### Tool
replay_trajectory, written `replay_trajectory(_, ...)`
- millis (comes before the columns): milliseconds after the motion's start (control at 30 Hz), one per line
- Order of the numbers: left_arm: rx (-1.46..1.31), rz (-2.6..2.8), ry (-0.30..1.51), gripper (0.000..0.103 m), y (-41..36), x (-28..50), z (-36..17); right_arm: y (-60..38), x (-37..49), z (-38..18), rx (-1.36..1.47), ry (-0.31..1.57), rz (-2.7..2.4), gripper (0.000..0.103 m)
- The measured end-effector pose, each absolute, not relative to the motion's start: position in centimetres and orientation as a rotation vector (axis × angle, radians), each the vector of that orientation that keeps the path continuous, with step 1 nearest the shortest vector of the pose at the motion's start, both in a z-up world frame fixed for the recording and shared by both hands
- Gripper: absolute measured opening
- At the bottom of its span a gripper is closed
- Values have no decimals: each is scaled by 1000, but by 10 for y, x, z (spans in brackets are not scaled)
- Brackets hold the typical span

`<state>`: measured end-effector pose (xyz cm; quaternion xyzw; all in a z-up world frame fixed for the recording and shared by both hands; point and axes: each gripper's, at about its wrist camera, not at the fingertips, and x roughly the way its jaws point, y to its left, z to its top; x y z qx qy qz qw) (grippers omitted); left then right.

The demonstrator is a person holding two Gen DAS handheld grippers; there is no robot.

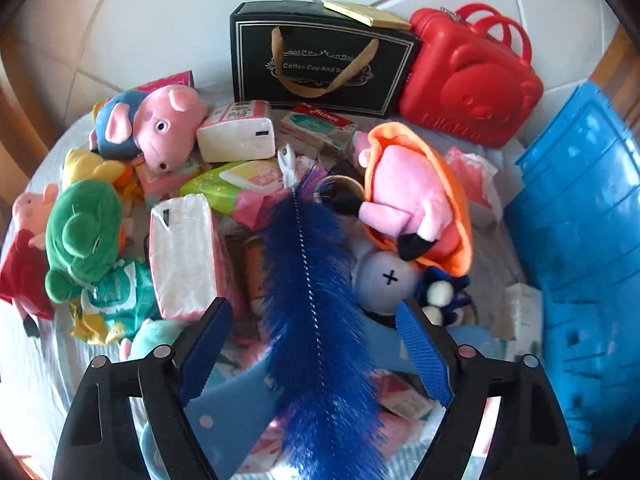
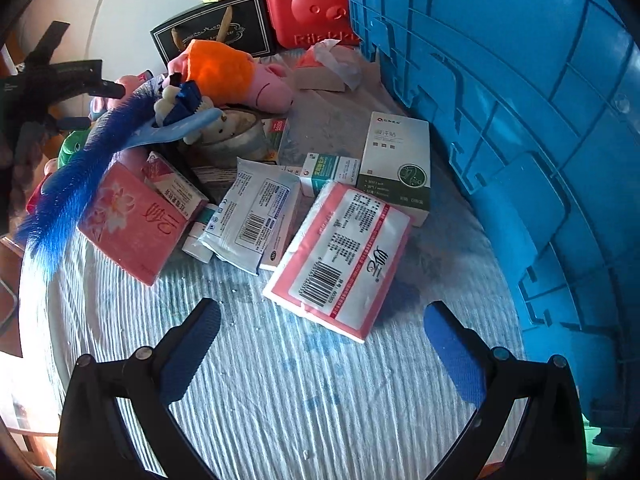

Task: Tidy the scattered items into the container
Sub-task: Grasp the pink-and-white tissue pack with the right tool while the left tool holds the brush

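My left gripper [image 1: 316,344] is open over a heap of toys and packs. A fluffy blue feather wand [image 1: 316,280] runs lengthwise between its fingers, and neither pad presses on it. Around it lie an orange-dressed pink pig plush [image 1: 408,200], a white ball-headed toy [image 1: 384,280] and a white tissue pack [image 1: 184,256]. My right gripper [image 2: 320,344] is open and holds nothing, low over the striped cloth [image 2: 260,400]. A pink-and-white tissue pack [image 2: 340,256] lies just ahead of it. The blue crate [image 2: 520,120] stands to the right.
A black gift box [image 1: 320,64] and a red bear case [image 1: 468,80] stand at the back. Green [image 1: 80,232] and pink [image 1: 160,128] plush toys lie left. Medicine boxes [image 2: 396,164], a wipes packet [image 2: 256,216] and a pink pack [image 2: 136,224] lie beside the crate.
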<state>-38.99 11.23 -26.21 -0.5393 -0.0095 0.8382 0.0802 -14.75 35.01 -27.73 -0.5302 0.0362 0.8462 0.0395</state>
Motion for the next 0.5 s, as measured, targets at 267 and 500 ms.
replay_trajectory(267, -1687, 2475, 100, 17, 124, -397, -289, 369, -138, -276, -1605, 139, 2560, 103)
replay_trajectory(500, -1557, 2518, -20, 15, 102, -379, -250, 366, -149, -277, -1607, 126, 2584, 103)
